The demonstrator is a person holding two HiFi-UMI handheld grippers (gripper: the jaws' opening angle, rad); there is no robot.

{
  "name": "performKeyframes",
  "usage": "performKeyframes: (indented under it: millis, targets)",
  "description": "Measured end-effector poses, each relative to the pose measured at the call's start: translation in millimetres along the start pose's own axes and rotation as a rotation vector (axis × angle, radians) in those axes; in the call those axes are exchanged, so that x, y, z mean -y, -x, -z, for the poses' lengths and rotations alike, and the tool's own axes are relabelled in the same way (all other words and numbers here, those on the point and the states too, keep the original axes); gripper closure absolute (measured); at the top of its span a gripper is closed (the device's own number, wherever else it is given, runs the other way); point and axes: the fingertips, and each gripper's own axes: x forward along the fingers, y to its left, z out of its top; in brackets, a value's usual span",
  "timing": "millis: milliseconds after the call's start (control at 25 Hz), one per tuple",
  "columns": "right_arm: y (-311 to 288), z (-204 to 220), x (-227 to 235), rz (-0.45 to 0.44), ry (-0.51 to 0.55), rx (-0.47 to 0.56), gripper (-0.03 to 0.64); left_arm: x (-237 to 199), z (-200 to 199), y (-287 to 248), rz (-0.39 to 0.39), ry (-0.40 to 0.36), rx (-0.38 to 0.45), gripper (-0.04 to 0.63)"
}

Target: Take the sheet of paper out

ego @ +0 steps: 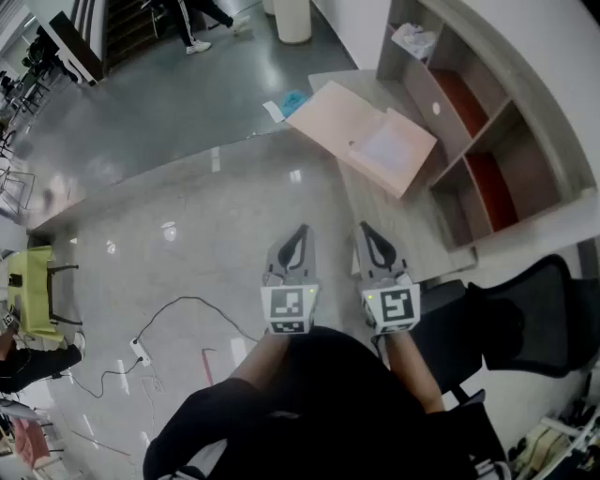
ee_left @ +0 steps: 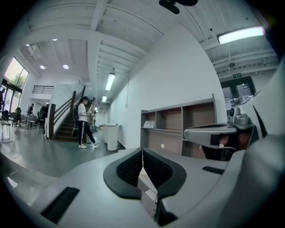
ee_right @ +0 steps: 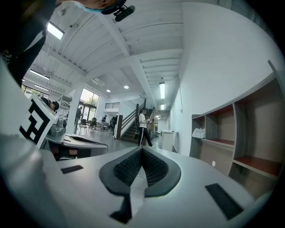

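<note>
Head view: a pale pink open cardboard folder (ego: 349, 124) lies at the far end of the grey desk (ego: 403, 223), and the white sheet of paper (ego: 386, 146) rests inside it. Both grippers hover well short of it.

Left gripper view: the left gripper (ee_left: 142, 165) is clenched and empty.

Right gripper view: the right gripper (ee_right: 142, 165) is likewise clenched and empty.

A person (ego: 190, 26) is being cut off at the top edge, a black chair (ego: 534, 314) at the right; a white bundle (ego: 412, 39) on the shelf (ego: 494, 117) is appearing too small to identify.
</note>
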Motion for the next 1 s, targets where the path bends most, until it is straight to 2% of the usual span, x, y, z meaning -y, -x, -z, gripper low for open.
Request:
performKeyframes:
  millis: [120, 400, 600, 1000]
  targets:
    - [-12, 0, 4, 0.012, 0.000, 0.024, 0.600, -1, 2, -20, 0.029, -0.010, 0.001, 0.548]
    - [-36, 16, 16, 0.048, -0.044, 0.003, 0.600, -12, 17, -49, 0.066, 0.000, -0.036, 0.548]
    - [-69, 25, 18, 0.029, -0.050, -0.022, 0.600, -26, 26, -74, 0.076, 0.018, -0.064, 0.548]
    - [-158, 28, 2, -0.023, -0.041, -0.069, 0.600, -101, 29, -113, 0.037, 0.059, -0.092, 0.548]
